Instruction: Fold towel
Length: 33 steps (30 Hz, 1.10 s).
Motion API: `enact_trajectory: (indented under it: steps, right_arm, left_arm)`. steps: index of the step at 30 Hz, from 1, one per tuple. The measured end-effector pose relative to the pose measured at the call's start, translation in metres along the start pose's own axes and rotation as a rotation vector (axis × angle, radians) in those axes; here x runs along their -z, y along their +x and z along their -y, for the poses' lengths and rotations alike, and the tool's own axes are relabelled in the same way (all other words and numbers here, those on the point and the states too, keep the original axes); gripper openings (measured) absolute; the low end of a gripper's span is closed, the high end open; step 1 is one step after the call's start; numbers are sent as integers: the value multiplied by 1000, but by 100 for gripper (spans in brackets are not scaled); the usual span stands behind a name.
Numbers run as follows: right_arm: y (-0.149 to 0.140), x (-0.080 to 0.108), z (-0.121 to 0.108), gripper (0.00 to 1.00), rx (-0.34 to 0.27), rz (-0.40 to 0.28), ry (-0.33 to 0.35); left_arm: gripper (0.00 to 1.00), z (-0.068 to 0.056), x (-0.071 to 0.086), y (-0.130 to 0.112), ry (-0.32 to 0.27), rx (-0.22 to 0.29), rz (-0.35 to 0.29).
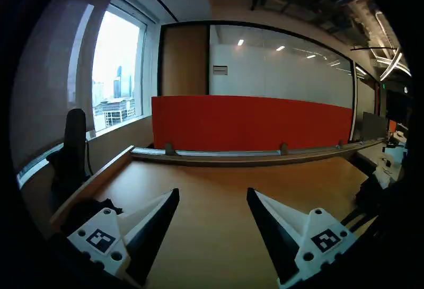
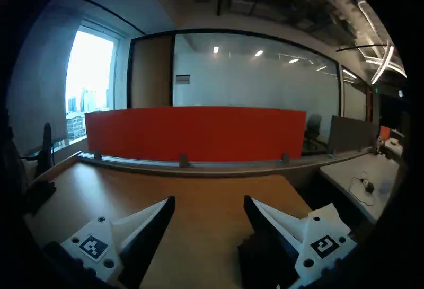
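Note:
In the left gripper view my left gripper (image 1: 212, 193) stands open above a bare wooden desk (image 1: 222, 193), with nothing between its white fingers (image 1: 153, 212). In the right gripper view my right gripper (image 2: 209, 201) is likewise open over the same wooden desk (image 2: 201, 199), its fingers (image 2: 151, 217) spread apart and holding nothing. I see no towel on the stretch of desk in front of either gripper.
A red divider panel (image 1: 249, 123) on a metal rail runs along the desk's far edge. A dark office chair (image 1: 71, 154) stands at the left by the window. A neighbouring white desk (image 2: 365, 180) with small items lies to the right.

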State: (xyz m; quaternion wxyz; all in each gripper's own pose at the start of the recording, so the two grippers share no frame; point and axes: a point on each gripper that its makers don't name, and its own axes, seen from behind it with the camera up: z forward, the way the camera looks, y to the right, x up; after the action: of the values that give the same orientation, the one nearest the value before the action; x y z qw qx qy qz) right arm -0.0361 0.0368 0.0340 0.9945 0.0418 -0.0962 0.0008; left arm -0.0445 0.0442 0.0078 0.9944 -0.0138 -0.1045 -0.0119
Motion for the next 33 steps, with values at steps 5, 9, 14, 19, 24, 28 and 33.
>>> enact_trajectory:
  steps: [5,9,14,19,24,28,33]
  right_arm:
    - [7,-2,24,100,-7,-24,13]
    - [13,-1,42,100,-11,-43,18]
    - [8,-4,58,100,-6,-45,21]
    - [8,-4,65,100,-6,-43,22]
    - [14,-4,68,100,-14,-43,20]
    - [18,-4,75,100,-25,-46,27]
    - [18,-5,83,100,-28,-48,35]
  left_arm:
    - [94,4,-2,9,1,3,-27]
    - [94,7,-2,13,0,14,-42]
    - [94,10,1,11,0,29,-48]
    - [94,12,5,11,-7,28,-54]
    - [94,14,10,14,-10,29,-64]
    - [94,17,12,12,-9,34,-67]
    - [95,18,12,8,-10,32,-70]
